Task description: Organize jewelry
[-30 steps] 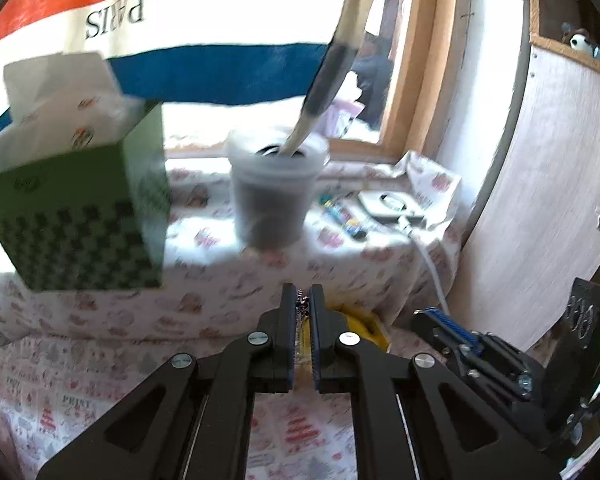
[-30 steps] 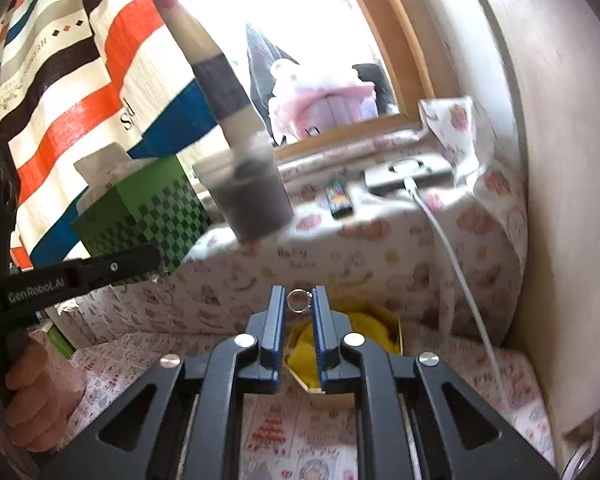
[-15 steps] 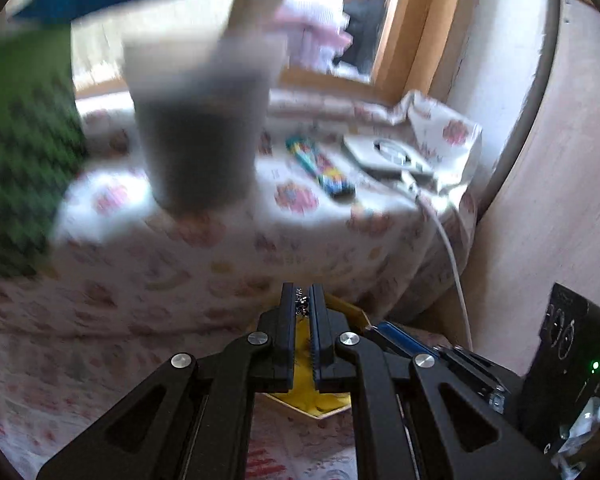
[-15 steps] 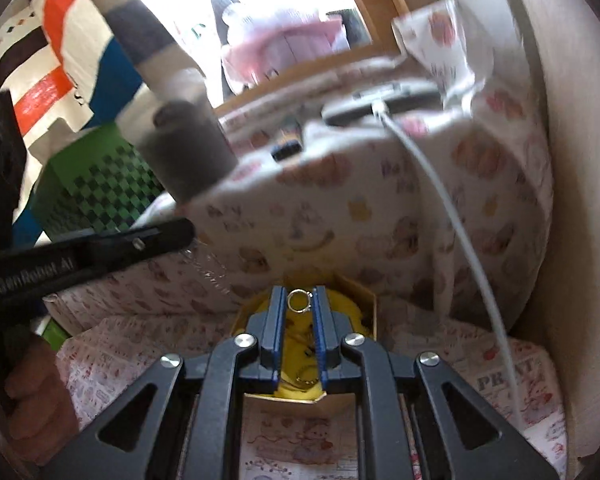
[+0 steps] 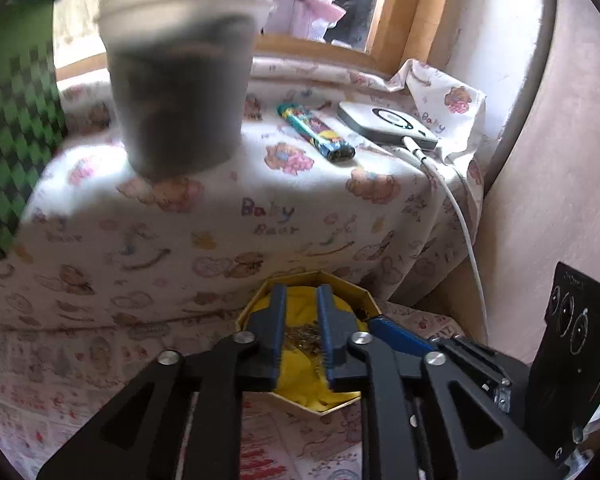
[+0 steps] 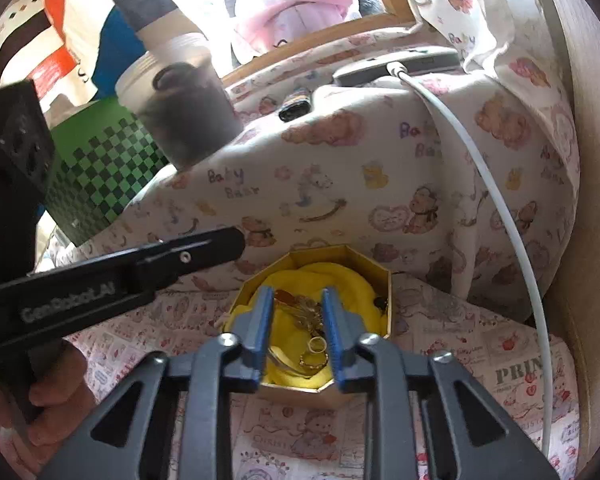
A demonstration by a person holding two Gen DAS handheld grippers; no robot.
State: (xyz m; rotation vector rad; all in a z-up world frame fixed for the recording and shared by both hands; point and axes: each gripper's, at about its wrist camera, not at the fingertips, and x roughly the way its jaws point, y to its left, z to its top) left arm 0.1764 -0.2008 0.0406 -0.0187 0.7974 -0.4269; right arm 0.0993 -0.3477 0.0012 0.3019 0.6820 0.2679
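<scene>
A: What step are you on?

B: I'm hovering both claws over the gold box (image 6: 388, 292), which is sitting on the printed cloth (image 6: 480, 344) just below the draped shelf. Looks like the drop-off step. My left gripper (image 5: 302, 334) and right gripper (image 6: 296, 328) are both parting their jaws rn, only a narrow gap so far.

A: Anything in between them?

B: I'm seeing the jewelry (image 6: 314, 336) thru both gaps, but it's lying down in the box on the yellow cloth (image 6: 340, 280). The pads aren't pressing on it, as far as I can tell.

A: How's the jewelry looking?

B: It's bunching up into a gold tangle: thin chain, plus a small ring near the front. Fine, loose, prob. snags easily. Some of it I can't make out.

A: Next move?

B: I'm guessing I'm finishing the release, then lifting straight up w/o hooking a chain on a pad. The claws are crowding each other over one small box, so one should prob. be backing off first.
</scene>
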